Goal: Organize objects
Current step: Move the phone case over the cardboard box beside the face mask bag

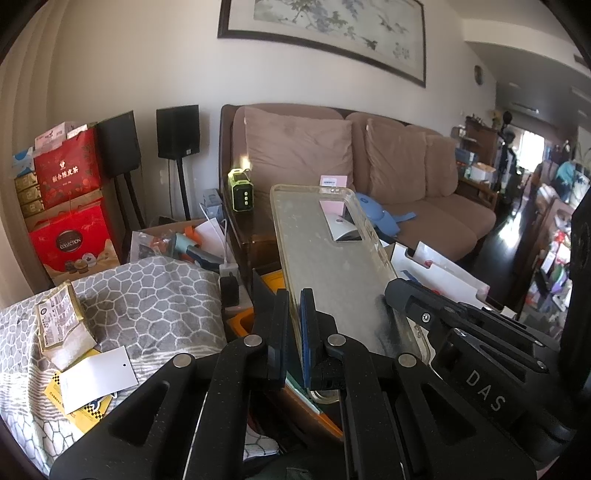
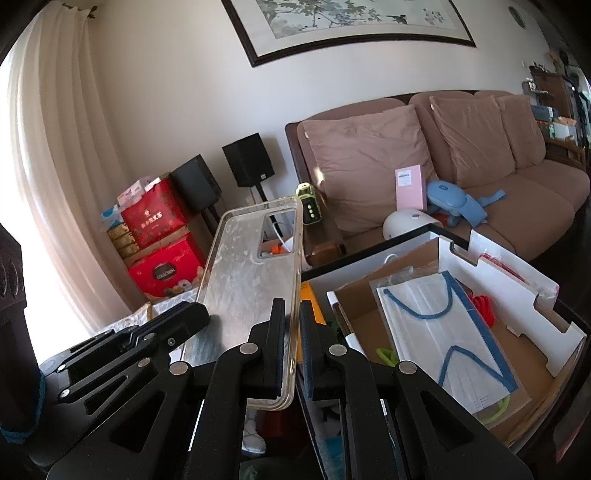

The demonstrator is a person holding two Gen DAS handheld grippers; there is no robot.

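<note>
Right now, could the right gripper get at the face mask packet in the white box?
Probably not yet. The right gripper is shut on the clear phone case, which the left gripper also clamps. The mask packet lies uncovered in the open white box, so the path looks free once the case is released.

Background of the room: brown sofa (image 2: 517, 206) with cushions below a framed painting (image 2: 354, 22); two black speakers (image 1: 177, 131) on stands; stacked red gift boxes (image 1: 72, 236) at left; white curtain (image 2: 55, 166) beside the window.
</note>
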